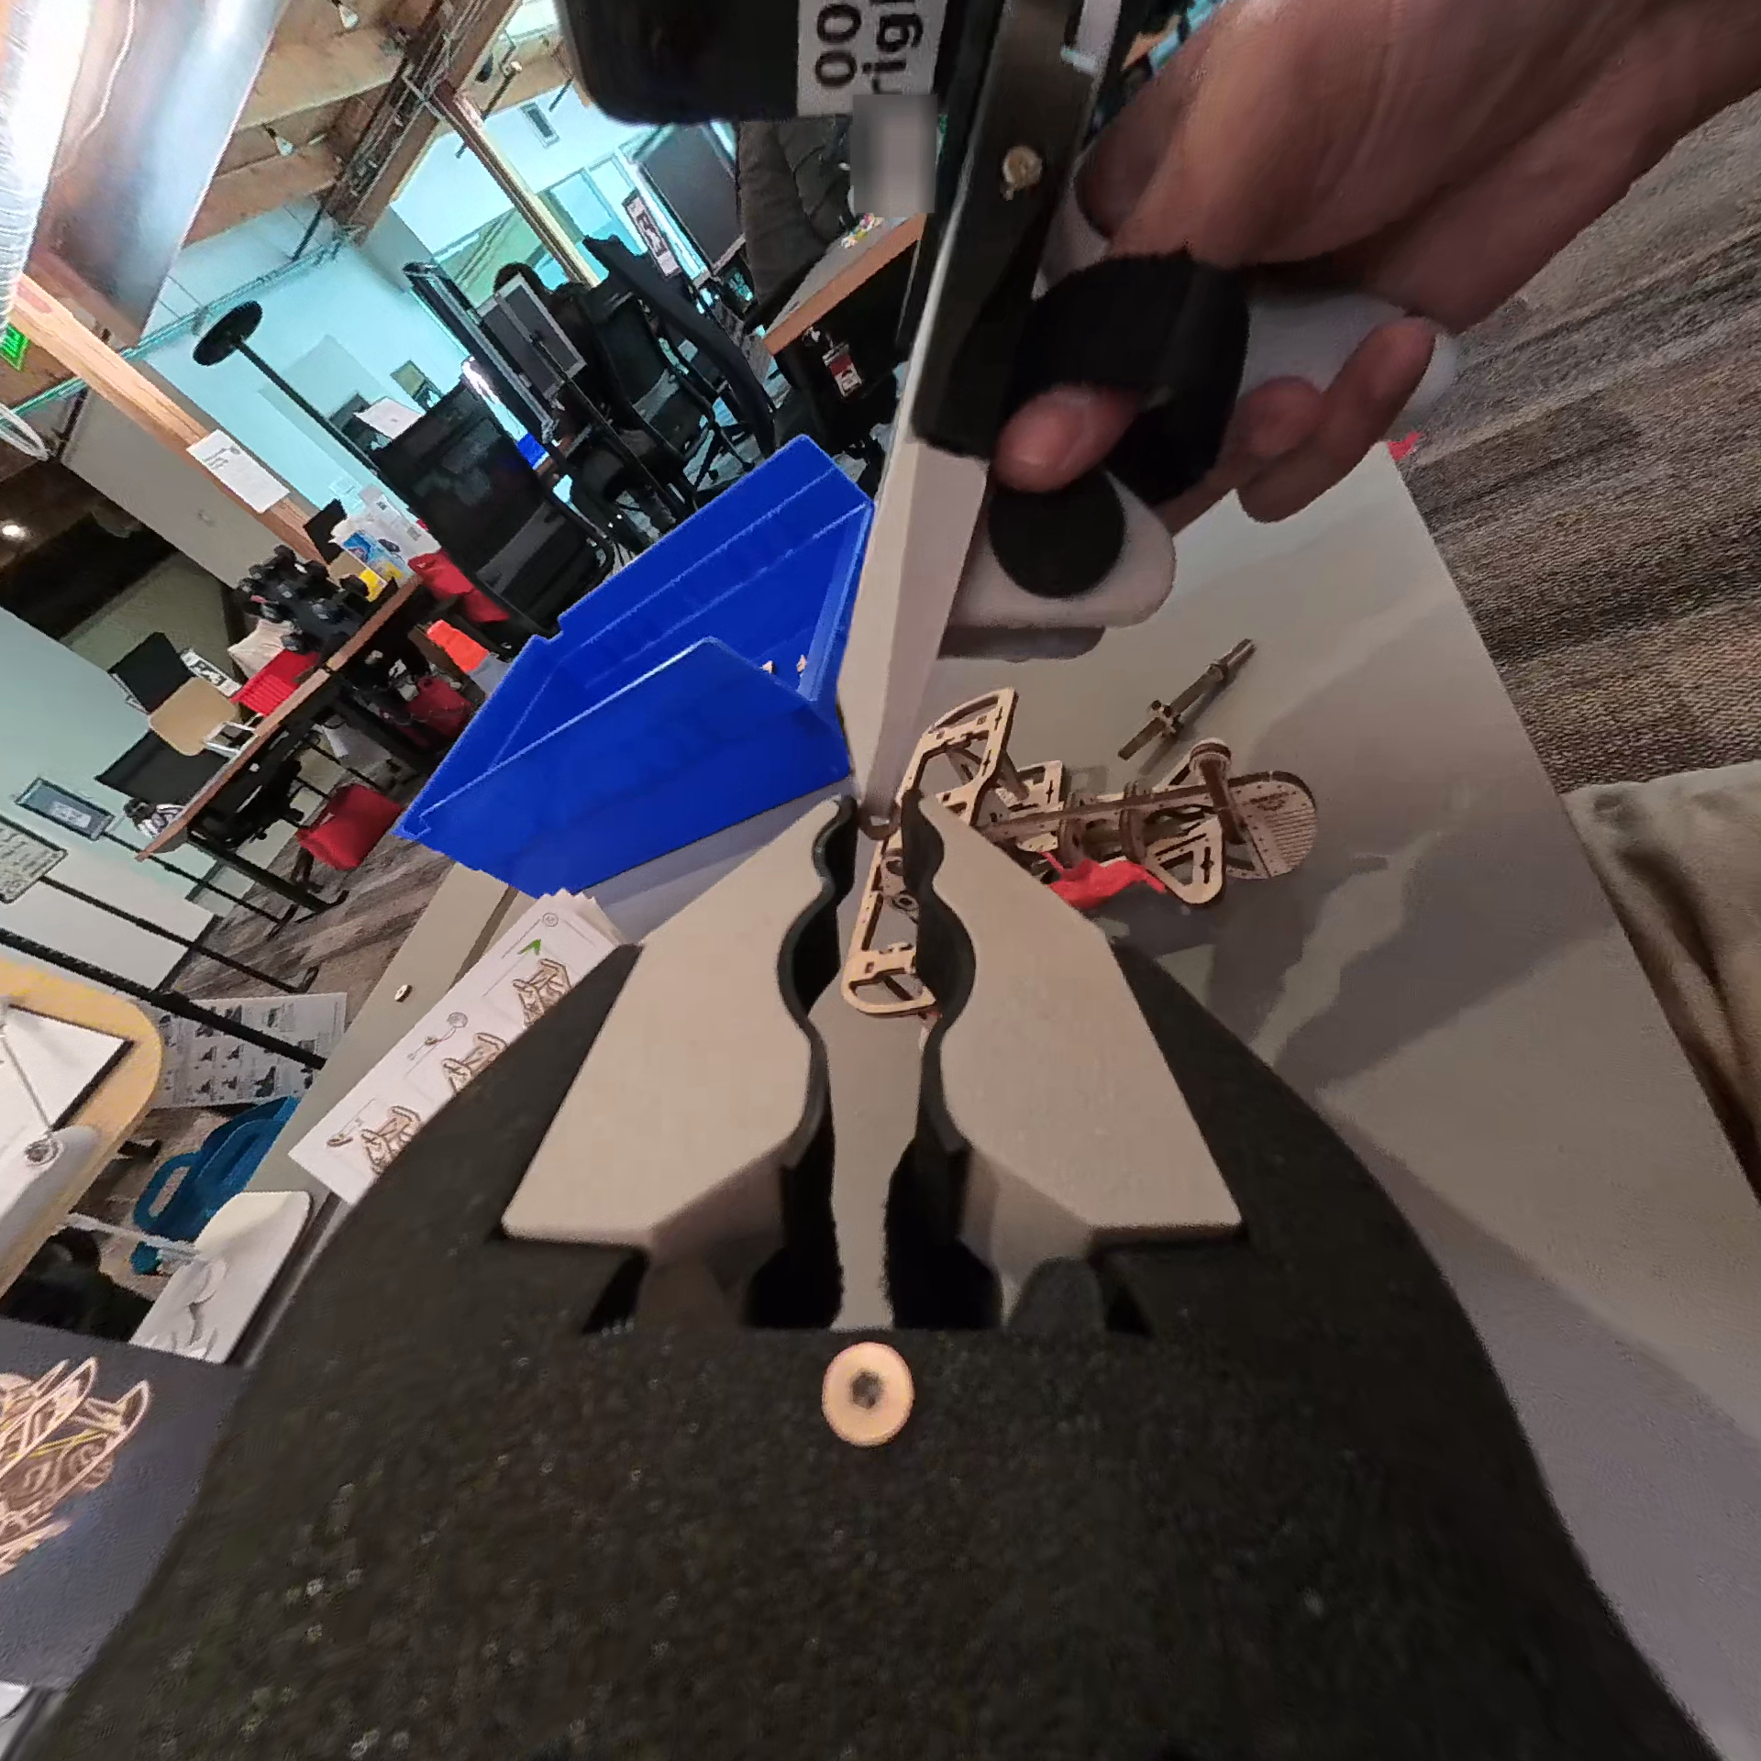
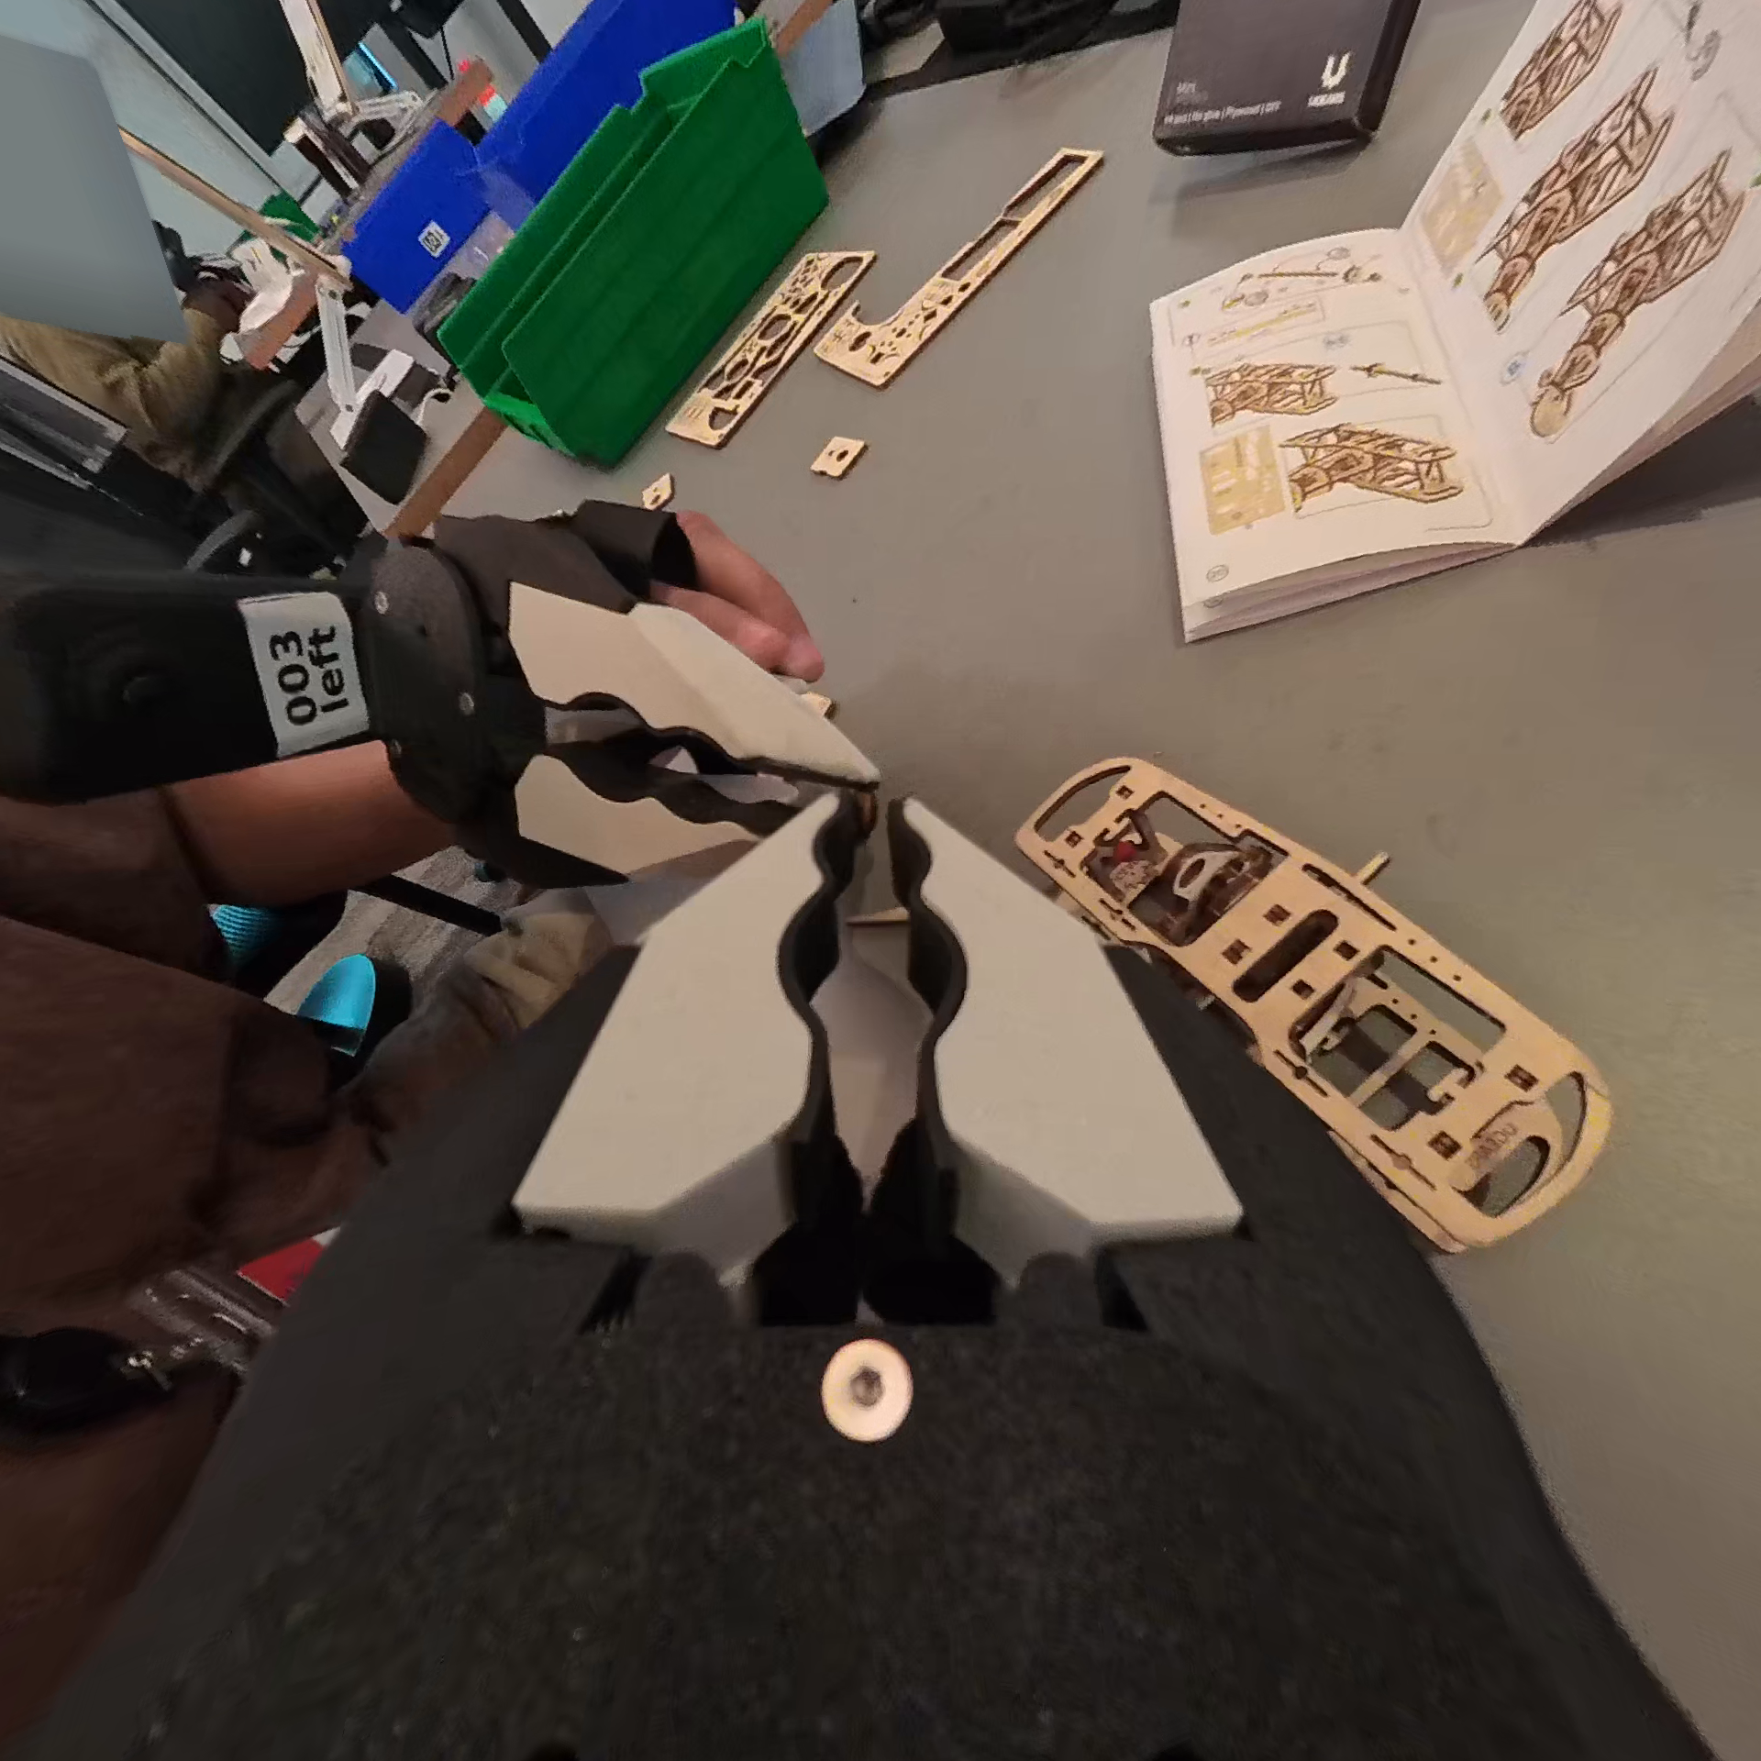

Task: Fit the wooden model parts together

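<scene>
Both grippers meet tip to tip above the grey table (image 2: 1048, 591). My left gripper (image 1: 875, 821) is nearly shut on a small brown wooden part (image 1: 878, 827) at its tips. My right gripper (image 2: 867, 810) is nearly shut on a small wooden part (image 2: 865, 812); how the small parts join is hidden. The right gripper (image 1: 872, 781) comes down from above in the left wrist view. The left gripper (image 2: 862, 779) comes in from the left in the right wrist view. The part-built wooden model frame (image 2: 1315, 1001) lies on the table to the right, also seen in the left wrist view (image 1: 1096, 819).
A blue bin (image 1: 667, 724) stands behind the tips. A green bin (image 2: 648, 257), punched wooden sheets (image 2: 762, 343), a small square piece (image 2: 839, 455), a black box (image 2: 1277, 67) and an open instruction booklet (image 2: 1429, 381) lie farther back. A wooden axle (image 1: 1186, 696) lies beyond the model. Less than 4 cm separates the two grippers' tips.
</scene>
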Action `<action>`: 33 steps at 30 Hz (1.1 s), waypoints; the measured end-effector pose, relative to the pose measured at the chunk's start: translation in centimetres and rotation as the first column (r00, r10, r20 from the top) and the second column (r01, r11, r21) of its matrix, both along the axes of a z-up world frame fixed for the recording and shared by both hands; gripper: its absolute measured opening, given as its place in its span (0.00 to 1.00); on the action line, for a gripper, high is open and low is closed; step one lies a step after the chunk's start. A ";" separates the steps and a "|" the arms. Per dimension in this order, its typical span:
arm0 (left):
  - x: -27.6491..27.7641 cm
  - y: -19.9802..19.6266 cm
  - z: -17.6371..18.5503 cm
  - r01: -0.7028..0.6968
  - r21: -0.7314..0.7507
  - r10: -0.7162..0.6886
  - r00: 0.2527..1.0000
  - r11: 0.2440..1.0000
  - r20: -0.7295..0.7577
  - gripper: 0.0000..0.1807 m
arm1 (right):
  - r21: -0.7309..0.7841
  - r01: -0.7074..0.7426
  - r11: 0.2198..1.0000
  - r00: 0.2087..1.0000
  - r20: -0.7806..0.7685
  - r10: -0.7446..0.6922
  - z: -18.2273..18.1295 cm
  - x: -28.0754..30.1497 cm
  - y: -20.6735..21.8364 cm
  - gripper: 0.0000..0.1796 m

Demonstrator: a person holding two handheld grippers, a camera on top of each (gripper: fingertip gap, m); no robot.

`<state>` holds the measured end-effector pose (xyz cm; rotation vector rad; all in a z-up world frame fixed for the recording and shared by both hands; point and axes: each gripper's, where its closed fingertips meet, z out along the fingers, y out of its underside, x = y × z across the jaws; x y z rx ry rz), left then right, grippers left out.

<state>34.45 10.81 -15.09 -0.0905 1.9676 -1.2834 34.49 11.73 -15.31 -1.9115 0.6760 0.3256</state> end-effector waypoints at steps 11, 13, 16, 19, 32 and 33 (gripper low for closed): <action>2.0 1.2 -5.6 0.030 0.084 0.002 0.936 0.996 -0.353 0.30 | -0.225 0.274 0.935 0.959 0.135 -0.249 -1.7 3.6 -2.6 0.01; 2.3 1.3 -6.3 0.076 0.046 -0.050 0.907 0.996 -0.419 0.37 | -0.301 0.305 0.904 0.949 0.176 -0.261 -2.4 4.0 -3.4 0.01; 2.7 0.4 -6.7 0.149 -0.045 -0.151 0.855 0.988 -0.497 0.37 | -0.339 0.322 0.884 0.945 0.167 -0.280 -3.1 4.4 -3.6 0.01; 3.6 -0.6 -6.6 0.175 -0.081 -0.190 0.807 0.981 -0.559 0.37 | -0.351 0.319 0.880 0.948 0.131 -0.291 -3.7 4.6 -3.3 0.01; 4.2 -1.2 -8.0 0.183 0.033 -0.137 0.835 0.983 -0.532 0.24 | -0.337 0.325 0.883 0.938 -0.001 -0.346 -4.8 4.9 -3.2 0.01; 4.1 -1.2 -8.0 0.185 0.034 -0.139 0.834 0.982 -0.533 0.24 | -0.321 0.327 0.889 0.936 -0.022 -0.353 -4.9 5.0 -3.3 0.01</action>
